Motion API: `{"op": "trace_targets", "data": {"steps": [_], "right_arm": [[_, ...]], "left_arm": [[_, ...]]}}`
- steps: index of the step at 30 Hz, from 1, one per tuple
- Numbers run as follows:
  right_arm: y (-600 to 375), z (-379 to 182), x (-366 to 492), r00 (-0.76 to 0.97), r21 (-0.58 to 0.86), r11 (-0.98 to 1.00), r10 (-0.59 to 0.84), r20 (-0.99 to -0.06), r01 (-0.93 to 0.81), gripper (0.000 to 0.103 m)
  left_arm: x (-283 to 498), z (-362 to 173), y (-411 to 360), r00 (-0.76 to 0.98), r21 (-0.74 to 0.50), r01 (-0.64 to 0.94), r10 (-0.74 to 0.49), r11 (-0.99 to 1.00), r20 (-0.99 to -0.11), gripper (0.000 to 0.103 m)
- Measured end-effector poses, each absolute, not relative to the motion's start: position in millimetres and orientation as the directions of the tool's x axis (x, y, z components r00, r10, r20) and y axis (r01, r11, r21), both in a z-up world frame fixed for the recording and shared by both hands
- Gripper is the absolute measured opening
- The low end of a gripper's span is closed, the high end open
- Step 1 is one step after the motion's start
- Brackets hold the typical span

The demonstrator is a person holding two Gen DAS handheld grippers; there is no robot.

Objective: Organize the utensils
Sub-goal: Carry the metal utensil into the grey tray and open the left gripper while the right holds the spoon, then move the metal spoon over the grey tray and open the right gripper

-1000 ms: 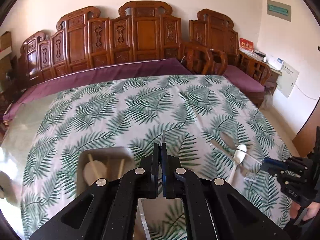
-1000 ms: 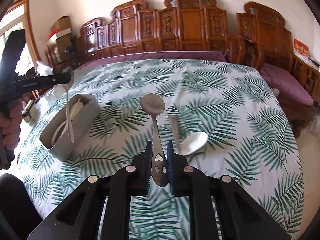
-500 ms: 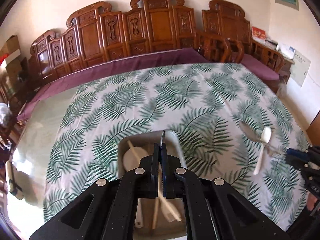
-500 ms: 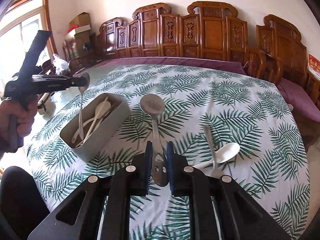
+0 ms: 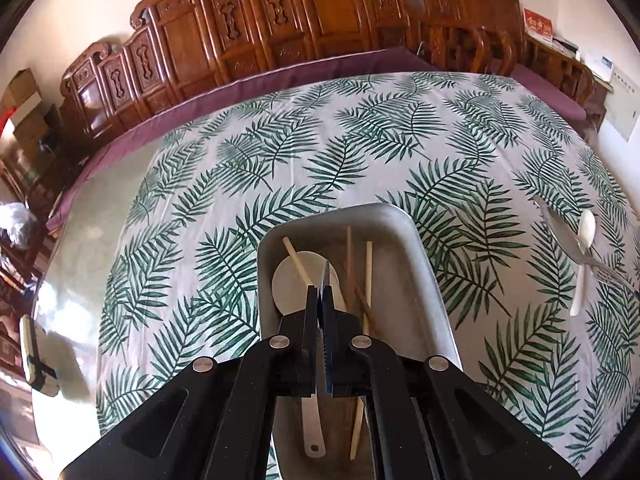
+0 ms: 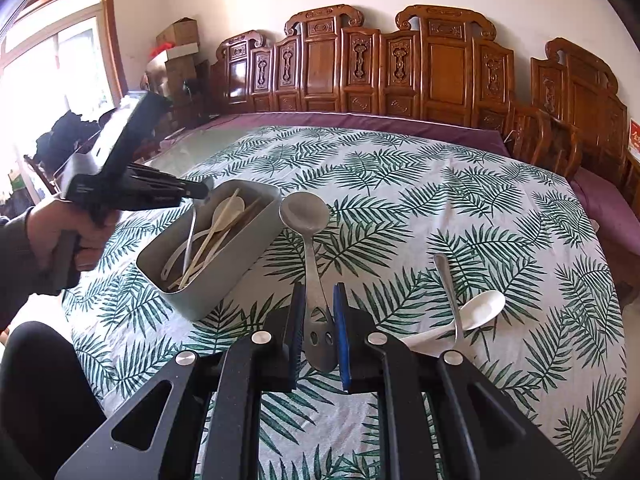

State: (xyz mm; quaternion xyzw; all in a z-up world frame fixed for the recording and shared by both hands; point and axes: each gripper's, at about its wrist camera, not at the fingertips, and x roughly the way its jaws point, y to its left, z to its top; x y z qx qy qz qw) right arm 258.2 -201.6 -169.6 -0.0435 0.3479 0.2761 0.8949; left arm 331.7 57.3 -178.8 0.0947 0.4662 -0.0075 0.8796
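Observation:
A grey bin (image 5: 424,264) on the leaf-print cloth holds a white spoon, chopsticks and other utensils. My left gripper (image 5: 320,292) hangs right over it, shut on a thin metal utensil (image 5: 326,274) seen edge-on. In the right wrist view the left gripper (image 6: 202,192) is at the bin's (image 6: 224,276) far left corner, and the utensil's handle (image 6: 192,232) dips inside. My right gripper (image 6: 318,292) is shut on the handle of a metal spoon (image 6: 304,214), whose bowl points forward beside the bin. A white spoon (image 6: 480,308) and a metal spoon (image 6: 448,280) lie crossed on the cloth.
A carved wooden bench (image 6: 400,64) with a purple cushion runs along the table's far side and right. Bare glossy tabletop (image 5: 80,280) shows left of the cloth. A person's hand (image 6: 60,232) grips the left tool, with a dark knee below it.
My left gripper has travelled over the bin and sunk, so its utensil now reaches inside. The right gripper with its spoon has drifted toward the bin; the loose spoons lie farther right.

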Motion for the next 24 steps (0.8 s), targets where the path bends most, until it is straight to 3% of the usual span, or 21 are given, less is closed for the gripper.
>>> {"op": "trace_targets", "data": {"steps": [7,10,16,18,24], "right_arm": [[-193.6,-170.4,254.6,0.594,0.113,0.833,0.474,-0.65,-0.541,0.016],[-189.6,-170.5,253.2,0.591,0.113,0.83,0.477,-0.65,-0.546,0.016],[-180.2,-168.0,247.7,0.589,0.11,0.82,0.489,-0.644,-0.561,0.016],[-176.9,-167.0,245.4,0.587,0.11,0.816,0.494,-0.641,-0.567,0.016],[-165.3,-163.1,237.9,0.579,0.107,0.802,0.51,-0.636,-0.588,0.016]], "left_arm": [[337.1,-194.0,55.3,0.552,0.129,0.087,0.06,0.988,-0.832,0.006],[332.6,-193.0,58.1,0.563,0.104,0.076,0.043,0.992,-0.825,0.026],[312.3,-181.3,67.4,0.592,0.048,0.048,0.01,0.998,-0.806,0.029],[303.4,-176.9,70.3,0.603,0.035,0.041,0.003,0.999,-0.798,0.039],[275.7,-166.8,75.8,0.644,0.029,0.021,0.009,0.999,-0.765,0.052]]}}
